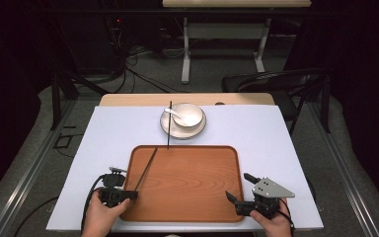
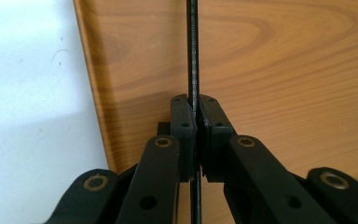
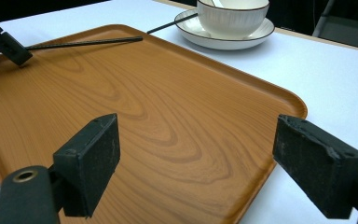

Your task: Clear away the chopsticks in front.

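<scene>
A wooden tray [image 1: 197, 197] lies on the white table cover. My left gripper [image 1: 132, 193] is at the tray's left edge, shut on the near end of a thin black chopstick [image 1: 147, 168] that slants up toward the tray's far edge. Close up, the pads [image 2: 183, 122] pinch the chopstick [image 2: 193, 46] over the tray [image 2: 284, 70]. My right gripper [image 1: 238, 186] stands open over the tray's near right corner, nothing between its jaws [image 3: 209, 163]. A second chopstick [image 1: 169, 126] leans on the plate [image 1: 168, 129] under a white bowl [image 1: 187, 114] holding a spoon [image 1: 175, 113].
Bowl [image 3: 232, 16] and plate [image 3: 223, 41] stand beyond the tray's far edge [image 3: 168, 116], with the second chopstick [image 3: 170, 24] resting against the plate. The left gripper [image 3: 9, 46] shows far off with its chopstick [image 3: 84, 43]. A dark chair [image 1: 276, 81] stands behind the table.
</scene>
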Demonstrator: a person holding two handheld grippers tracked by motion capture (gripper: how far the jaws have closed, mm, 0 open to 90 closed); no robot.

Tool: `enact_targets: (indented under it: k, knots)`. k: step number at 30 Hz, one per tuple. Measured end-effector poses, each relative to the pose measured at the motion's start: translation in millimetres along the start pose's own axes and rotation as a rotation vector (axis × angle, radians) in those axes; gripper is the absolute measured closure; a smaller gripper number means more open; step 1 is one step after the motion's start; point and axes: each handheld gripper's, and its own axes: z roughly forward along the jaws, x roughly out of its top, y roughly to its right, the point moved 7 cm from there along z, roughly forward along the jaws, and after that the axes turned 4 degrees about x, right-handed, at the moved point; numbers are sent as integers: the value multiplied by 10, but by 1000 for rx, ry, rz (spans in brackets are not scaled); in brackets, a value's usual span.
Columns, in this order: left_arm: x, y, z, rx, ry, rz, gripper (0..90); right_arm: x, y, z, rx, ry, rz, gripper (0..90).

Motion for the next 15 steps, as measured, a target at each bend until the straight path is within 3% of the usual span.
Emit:
enact_targets:
  k: [15]
  knots:
    - [3,11,-22,3,6,7,845,2,-5,-3,1,1,-3,145]
